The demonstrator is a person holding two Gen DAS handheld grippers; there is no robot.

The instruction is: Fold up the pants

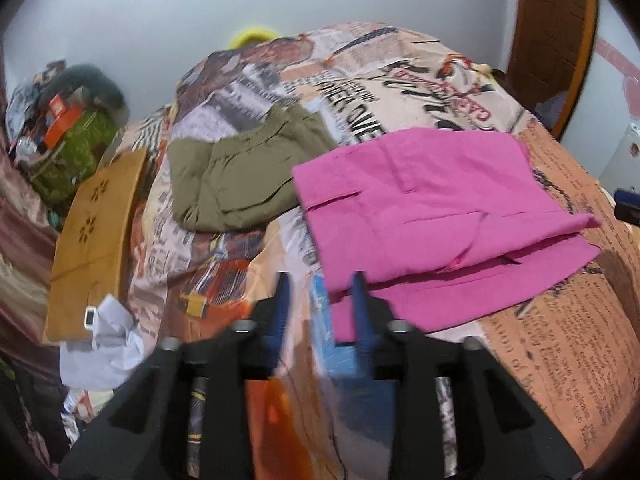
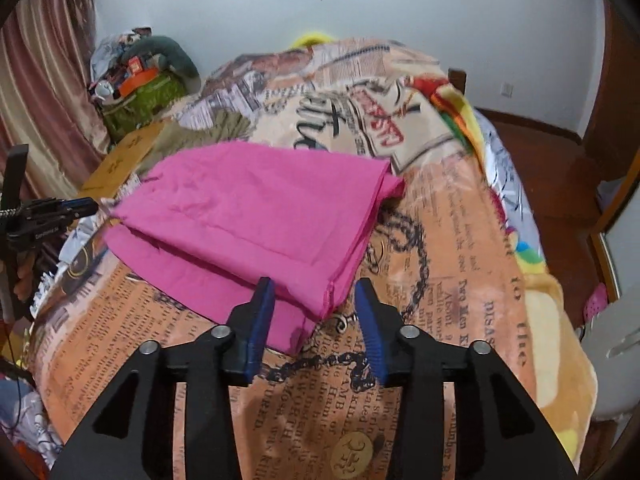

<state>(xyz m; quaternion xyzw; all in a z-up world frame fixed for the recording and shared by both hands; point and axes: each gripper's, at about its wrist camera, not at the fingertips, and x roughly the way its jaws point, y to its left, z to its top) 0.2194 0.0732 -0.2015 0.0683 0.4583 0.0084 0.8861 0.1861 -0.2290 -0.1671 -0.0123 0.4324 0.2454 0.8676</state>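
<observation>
Pink pants [image 1: 436,216] lie folded in layers on the newspaper-print bedspread [image 1: 560,340]. In the right wrist view the pink pants [image 2: 256,216] lie just ahead of my fingers. My left gripper [image 1: 322,292] is open and empty, its blue fingertips at the near left edge of the pants. My right gripper [image 2: 314,292] is open and empty, its tips over the near corner of the pants. The left gripper also shows in the right wrist view [image 2: 86,205], at the far left of the pants.
Folded olive pants [image 1: 244,172] lie behind the pink ones. A mustard folded garment [image 1: 92,240] and white crumpled cloth [image 1: 108,344] sit at the bed's left edge. A green bag with clutter [image 1: 72,140] stands by the curtain. A white chair [image 2: 616,344] stands at the right.
</observation>
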